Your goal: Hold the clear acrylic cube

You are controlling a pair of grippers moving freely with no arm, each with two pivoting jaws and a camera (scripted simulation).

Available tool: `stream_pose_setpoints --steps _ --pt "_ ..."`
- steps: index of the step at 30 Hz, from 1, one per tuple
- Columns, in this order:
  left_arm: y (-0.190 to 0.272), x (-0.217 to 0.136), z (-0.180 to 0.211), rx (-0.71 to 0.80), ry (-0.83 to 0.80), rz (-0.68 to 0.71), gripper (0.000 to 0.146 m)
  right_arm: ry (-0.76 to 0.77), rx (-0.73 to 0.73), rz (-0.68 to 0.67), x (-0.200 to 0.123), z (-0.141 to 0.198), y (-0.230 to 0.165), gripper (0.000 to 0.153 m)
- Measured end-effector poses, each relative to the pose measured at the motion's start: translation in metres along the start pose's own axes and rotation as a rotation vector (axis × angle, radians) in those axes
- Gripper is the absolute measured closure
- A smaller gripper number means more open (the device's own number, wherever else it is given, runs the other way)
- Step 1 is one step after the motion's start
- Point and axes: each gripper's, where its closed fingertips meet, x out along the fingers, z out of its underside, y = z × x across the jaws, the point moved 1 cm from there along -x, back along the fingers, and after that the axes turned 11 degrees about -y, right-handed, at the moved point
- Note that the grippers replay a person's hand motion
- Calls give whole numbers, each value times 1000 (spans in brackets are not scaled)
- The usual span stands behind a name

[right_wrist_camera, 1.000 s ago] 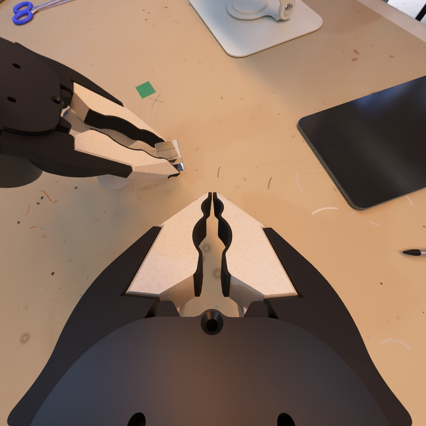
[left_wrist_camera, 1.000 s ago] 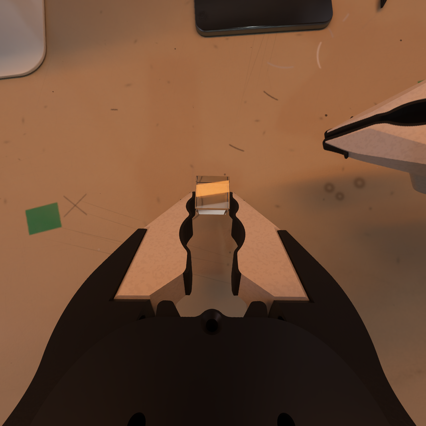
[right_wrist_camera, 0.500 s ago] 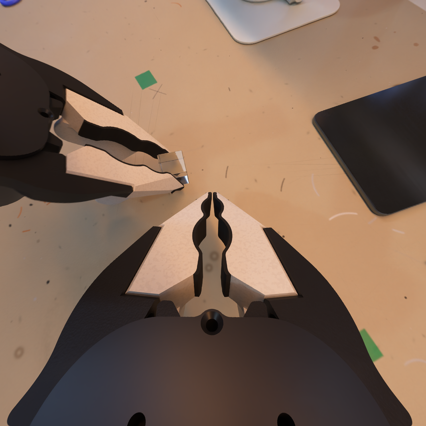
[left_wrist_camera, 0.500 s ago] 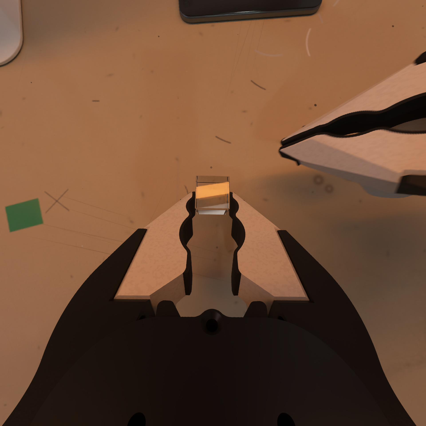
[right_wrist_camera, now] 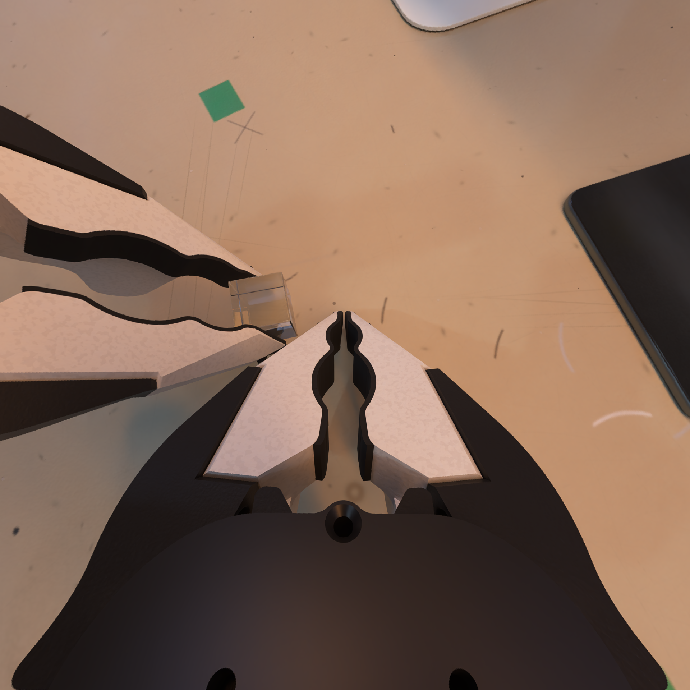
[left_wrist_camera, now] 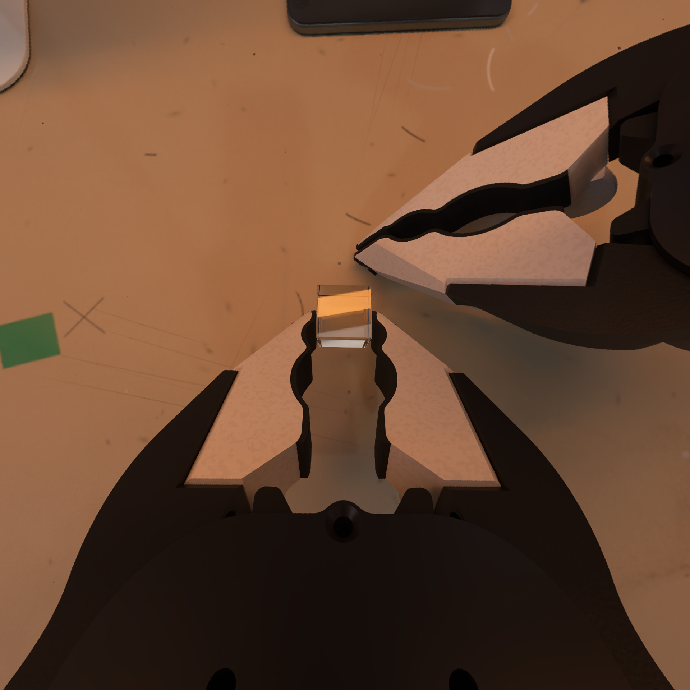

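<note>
The clear acrylic cube (left_wrist_camera: 343, 317) sits pinched between the fingertips of my left gripper (left_wrist_camera: 343, 322), held above the brown table. In the right wrist view the cube (right_wrist_camera: 263, 302) shows at the tip of the left gripper (right_wrist_camera: 261, 298), which comes in from the left. My right gripper (right_wrist_camera: 343, 315) is shut and empty, its tips just right of the cube. In the left wrist view the right gripper (left_wrist_camera: 360, 252) comes in from the right, its tips close above and right of the cube.
A green square marker (left_wrist_camera: 28, 339) with a pencilled cross (left_wrist_camera: 84, 317) lies left on the table (left_wrist_camera: 186, 186). A dark tablet (left_wrist_camera: 399, 15) lies at the far edge; it also shows in the right wrist view (right_wrist_camera: 642, 261). A white stand base (right_wrist_camera: 459, 11) is beyond.
The two grippers have come much closer together. The right gripper's shut tips now sit right beside the cube. The left gripper still holds the cube.
</note>
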Motion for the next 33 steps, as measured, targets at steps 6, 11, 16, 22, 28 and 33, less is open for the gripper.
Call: stream_pose_setpoints --steps 6,11,16,22,28,33 --pt "-3 0 1 -3 4 9 118 -13 -38 27 3 -3 -2 152" --pt "1 1 2 14 -2 24 118 -27 -46 43 1 -1 0 152" --pt "1 2 2 19 -4 25 118 -23 -27 30 0 -1 1 152" --pt "1 2 1 19 -6 32 118 -9 -42 27 1 -6 -4 152" --pt "0 1 1 25 -2 35 118 -25 -15 6 5 -3 -4 151" --pt "1 -1 1 36 3 32 118 -28 -24 13 5 -4 -4 151"
